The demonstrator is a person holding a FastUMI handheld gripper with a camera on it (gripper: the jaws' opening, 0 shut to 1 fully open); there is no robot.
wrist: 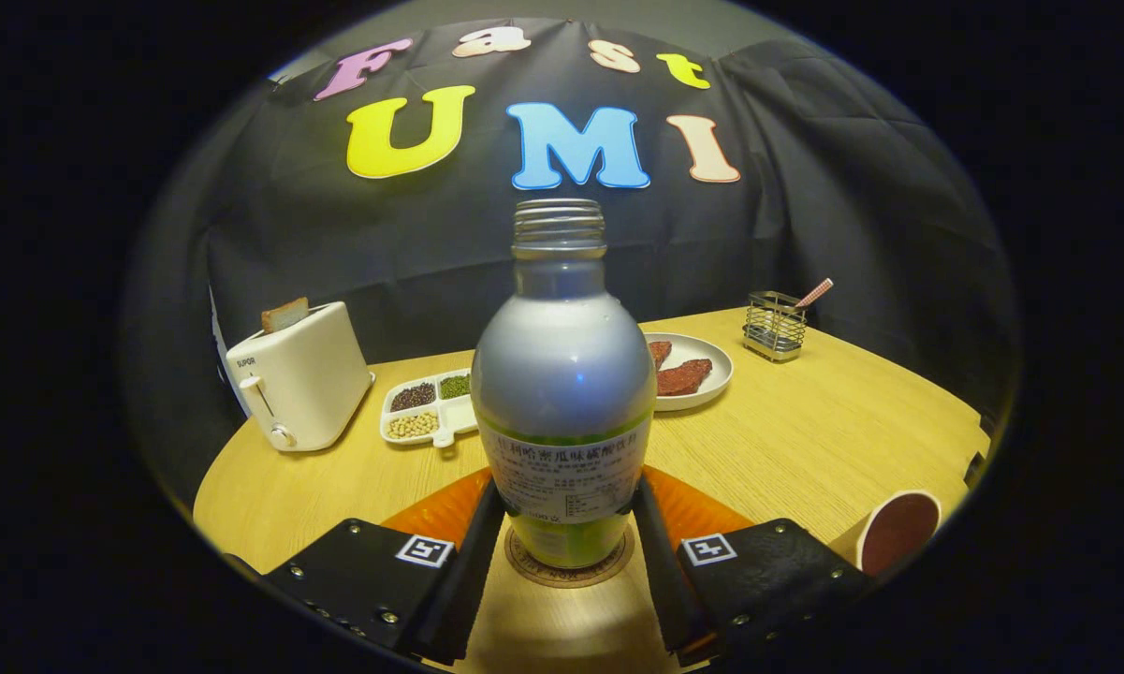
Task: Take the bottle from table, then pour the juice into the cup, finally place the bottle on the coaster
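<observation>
Claw (pixel 562 552) gripping bottle (pixel 562 374), coaster (pixel 569 567) mostly hidden

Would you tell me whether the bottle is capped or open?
Open: the bottle, upright between the gripper fingers, shows bare neck threads, no cap.

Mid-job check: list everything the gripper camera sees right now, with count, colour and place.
bottle: one, clear with a little green juice at the bottom, uncapped, upright between the tongs, standing on the coaster
coaster: one, brown, round, under the bottle
mat: one, orange, on the table behind the coaster
cup: one, with a dark reddish inside, on the table beside the right finger
plate: one, white, with reddish-brown pieces, behind the bottle
divided tray: one, white, with dark, green and pale grains, beside the toaster
toaster: one, cream, with a slice sticking up, far side of the table
wire holder: one, metal, beyond the plate
table: one, light wood
tongs: one pair, fingers against both sides of the bottle
</observation>
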